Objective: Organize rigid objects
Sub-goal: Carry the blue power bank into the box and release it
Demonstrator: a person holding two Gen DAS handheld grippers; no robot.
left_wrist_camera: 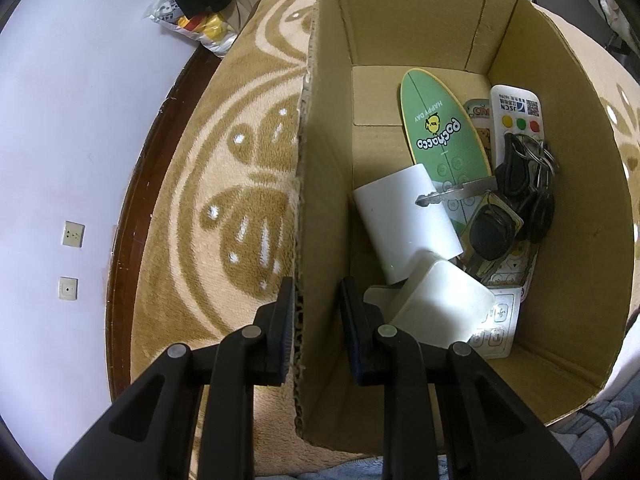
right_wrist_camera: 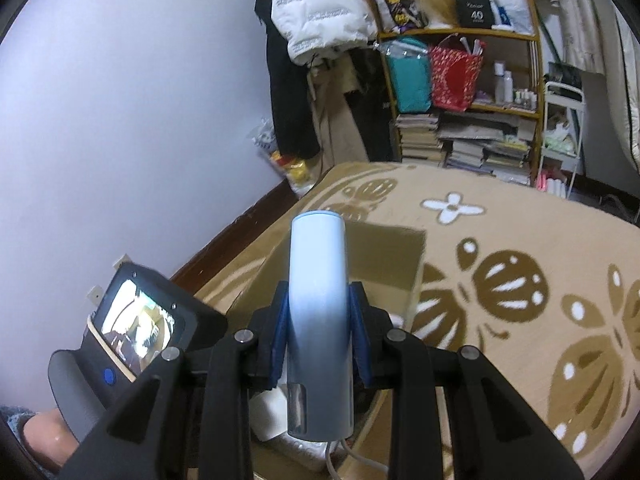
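In the left wrist view my left gripper (left_wrist_camera: 316, 320) is shut on the left wall of an open cardboard box (left_wrist_camera: 320, 184), one finger outside, one inside. The box holds a green Pochacco board (left_wrist_camera: 440, 128), a white remote (left_wrist_camera: 516, 116), a bunch of keys (left_wrist_camera: 516, 192), a white cylinder (left_wrist_camera: 404, 220) and a white block (left_wrist_camera: 444, 304). In the right wrist view my right gripper (right_wrist_camera: 320, 332) is shut on a pale blue cylinder (right_wrist_camera: 318, 304), held upright above the box (right_wrist_camera: 384, 256).
The box stands on a tan patterned blanket (left_wrist_camera: 224, 208) (right_wrist_camera: 520, 280) beside a white wall (left_wrist_camera: 60, 140). A dark wooden edge (left_wrist_camera: 124, 216) runs along the blanket. A cluttered shelf (right_wrist_camera: 460, 100) and hanging clothes (right_wrist_camera: 316, 12) stand at the far end. The left gripper's body (right_wrist_camera: 132, 332) shows at lower left.
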